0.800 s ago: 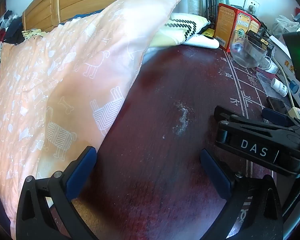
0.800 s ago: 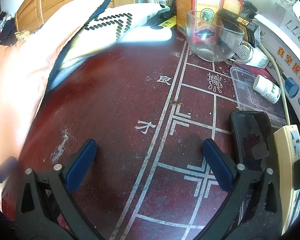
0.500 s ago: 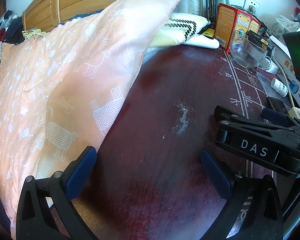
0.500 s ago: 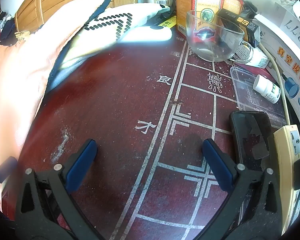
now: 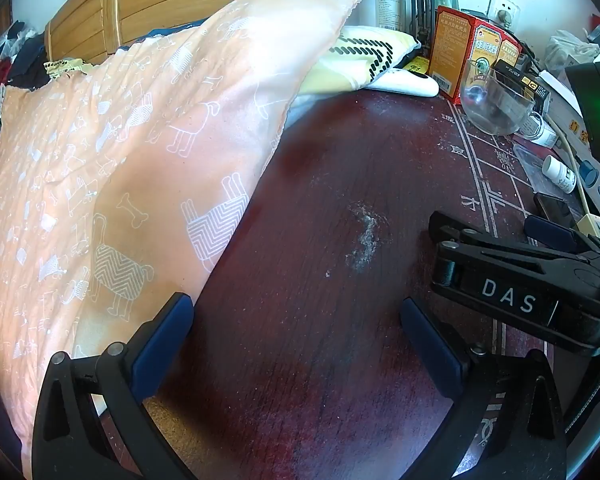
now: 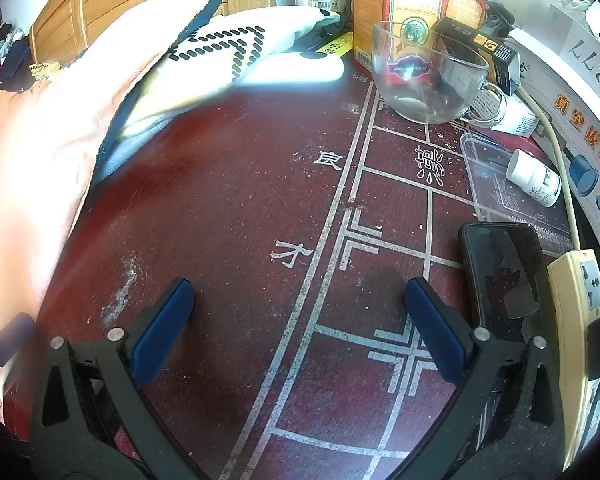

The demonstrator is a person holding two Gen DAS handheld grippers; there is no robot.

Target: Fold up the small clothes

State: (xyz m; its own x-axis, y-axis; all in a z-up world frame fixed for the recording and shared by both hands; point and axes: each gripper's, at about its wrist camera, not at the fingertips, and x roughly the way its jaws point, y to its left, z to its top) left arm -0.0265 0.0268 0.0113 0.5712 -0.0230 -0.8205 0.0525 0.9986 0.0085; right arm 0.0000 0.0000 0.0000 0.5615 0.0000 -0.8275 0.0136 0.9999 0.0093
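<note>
A pale yellow cloth with a black dash pattern [image 5: 360, 56] [image 6: 220, 52] lies at the back of the dark red table [image 5: 320, 200] [image 6: 240, 200], partly under a peach pillow with white dog prints [image 5: 120, 160] [image 6: 40, 152]. My left gripper [image 5: 294, 308] is open just above the bare tabletop, its left finger close to the pillow's edge. My right gripper [image 6: 299, 288] is open too, over the white board lines painted on the table, and holds nothing. Its black side marked DAS [image 5: 504, 300] shows at the right of the left wrist view.
A white oblong device [image 6: 296, 70] lies by the cloth. A glass mug [image 6: 428, 76], red boxes [image 6: 412, 4], a pill bottle [image 6: 534, 178], a clear lid [image 6: 496, 196], a phone [image 6: 504, 276] and a power strip [image 6: 580, 320] crowd the right side.
</note>
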